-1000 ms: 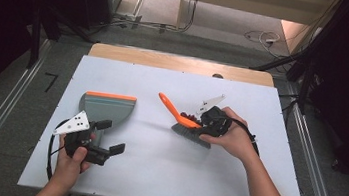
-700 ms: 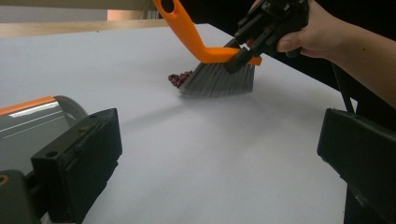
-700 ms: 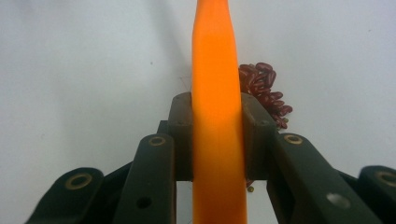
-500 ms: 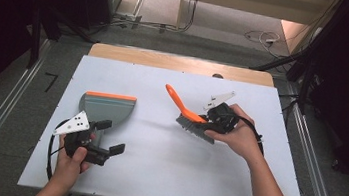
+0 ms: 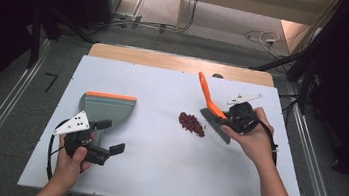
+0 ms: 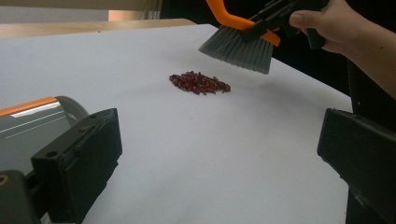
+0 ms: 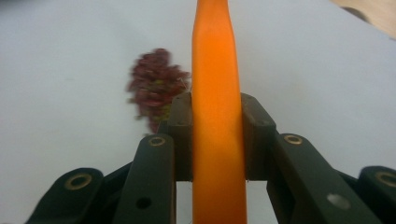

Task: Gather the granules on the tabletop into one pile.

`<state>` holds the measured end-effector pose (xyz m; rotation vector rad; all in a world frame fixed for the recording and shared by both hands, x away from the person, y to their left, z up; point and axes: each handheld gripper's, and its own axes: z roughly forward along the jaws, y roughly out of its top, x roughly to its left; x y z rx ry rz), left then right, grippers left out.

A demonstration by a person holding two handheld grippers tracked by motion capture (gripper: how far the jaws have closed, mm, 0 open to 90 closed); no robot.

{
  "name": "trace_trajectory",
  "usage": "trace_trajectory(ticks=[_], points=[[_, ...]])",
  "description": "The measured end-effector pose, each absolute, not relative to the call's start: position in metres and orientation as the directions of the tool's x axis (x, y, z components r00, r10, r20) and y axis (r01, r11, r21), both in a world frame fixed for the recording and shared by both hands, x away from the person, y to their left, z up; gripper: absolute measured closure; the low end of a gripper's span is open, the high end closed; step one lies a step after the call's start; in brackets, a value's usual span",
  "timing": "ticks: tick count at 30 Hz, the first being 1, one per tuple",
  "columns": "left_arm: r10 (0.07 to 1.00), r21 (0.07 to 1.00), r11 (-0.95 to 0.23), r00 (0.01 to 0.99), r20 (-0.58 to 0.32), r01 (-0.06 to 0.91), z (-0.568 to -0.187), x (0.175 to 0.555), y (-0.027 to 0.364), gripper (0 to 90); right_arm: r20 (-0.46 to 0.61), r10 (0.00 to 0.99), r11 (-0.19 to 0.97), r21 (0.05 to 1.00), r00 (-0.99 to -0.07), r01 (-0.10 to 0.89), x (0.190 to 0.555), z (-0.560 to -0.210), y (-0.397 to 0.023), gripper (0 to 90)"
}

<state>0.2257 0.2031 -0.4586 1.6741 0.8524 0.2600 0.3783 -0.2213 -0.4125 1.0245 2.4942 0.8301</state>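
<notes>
Now the right gripper (image 5: 230, 119), clamped on the brush (image 5: 213, 118) handle, has lifted it off the red beans (image 5: 192, 124), exposing the pile beside the bristles for sweeping toward the dustpan (image 5: 105, 109); the left gripper (image 5: 107, 135) waits open.

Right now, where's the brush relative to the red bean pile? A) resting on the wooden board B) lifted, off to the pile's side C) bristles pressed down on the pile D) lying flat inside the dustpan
B: the left gripper view shows the brush held in the air by the right claw, its bristles clear of the bean pile, which lies uncovered on the table.
</notes>
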Motion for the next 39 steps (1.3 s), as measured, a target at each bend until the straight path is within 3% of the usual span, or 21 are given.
trace_trajectory(ticks=[3, 12, 23, 39], points=[[0.654, 0.918, -0.054, 0.708, -0.266, 0.393, -0.458, 0.225, 0.202, 0.6, -0.12, 0.762, 0.565, 0.604, -0.637, 0.562, 0.379, -0.424, -0.216, 68.6], [0.654, 0.918, -0.055, 0.709, -0.265, 0.394, -0.459, 0.225, 0.203, 0.6, -0.167, 0.762, 0.588, 0.584, -0.626, 0.56, 0.376, -0.444, -0.193, 68.6], [0.654, 0.919, -0.055, 0.71, -0.263, 0.391, -0.458, 0.225, 0.204, 0.6, -0.131, 0.761, 0.567, 0.611, -0.636, 0.553, 0.372, -0.436, -0.188, 68.6], [0.655, 0.924, -0.046, 0.71, -0.259, 0.379, -0.458, 0.224, 0.204, 0.6, -0.035, 0.769, 0.482, 0.688, -0.638, 0.543, 0.346, -0.415, -0.23, 68.6]])
